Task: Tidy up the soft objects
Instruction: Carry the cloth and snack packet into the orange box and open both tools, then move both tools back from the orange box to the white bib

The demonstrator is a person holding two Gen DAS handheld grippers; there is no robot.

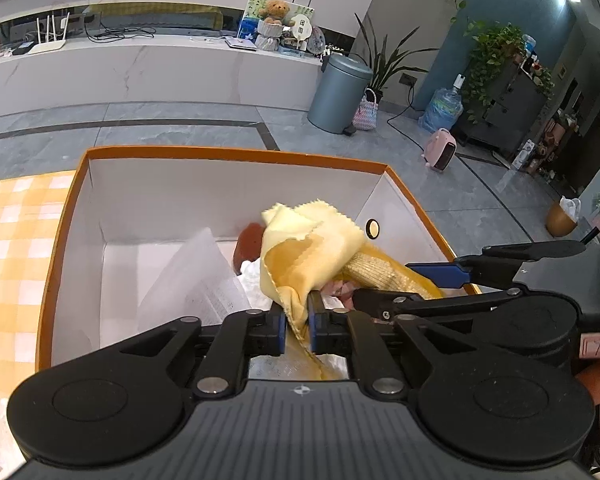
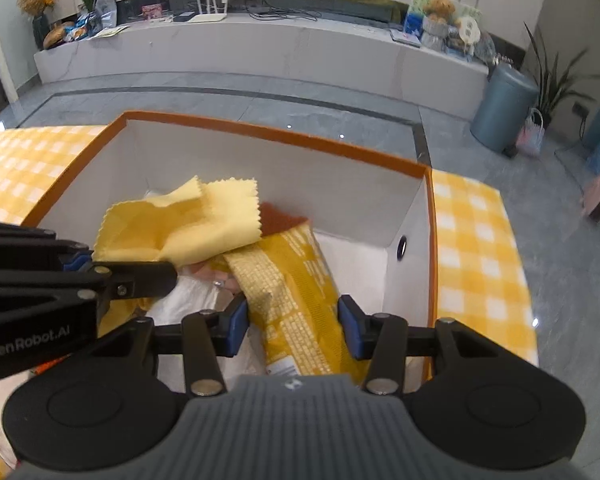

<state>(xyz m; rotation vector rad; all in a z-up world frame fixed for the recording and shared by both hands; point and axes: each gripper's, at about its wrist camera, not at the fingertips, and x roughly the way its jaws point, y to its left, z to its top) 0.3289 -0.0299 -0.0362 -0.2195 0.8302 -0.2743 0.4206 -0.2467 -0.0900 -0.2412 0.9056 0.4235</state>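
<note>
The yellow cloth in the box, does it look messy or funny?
Yes. The yellow cloth is crumpled, not folded, pinched by the left hand-held gripper and draped over a patterned yellow packet inside the orange-rimmed box.

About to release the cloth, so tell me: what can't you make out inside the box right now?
- Reddish-brown item: left wrist view, mostly covered by yellow cloth.
- Pinkish item: right wrist view, tucked under cloth and yellow packet.
- Box near floor: both views, blocked by gripper bodies.
</note>
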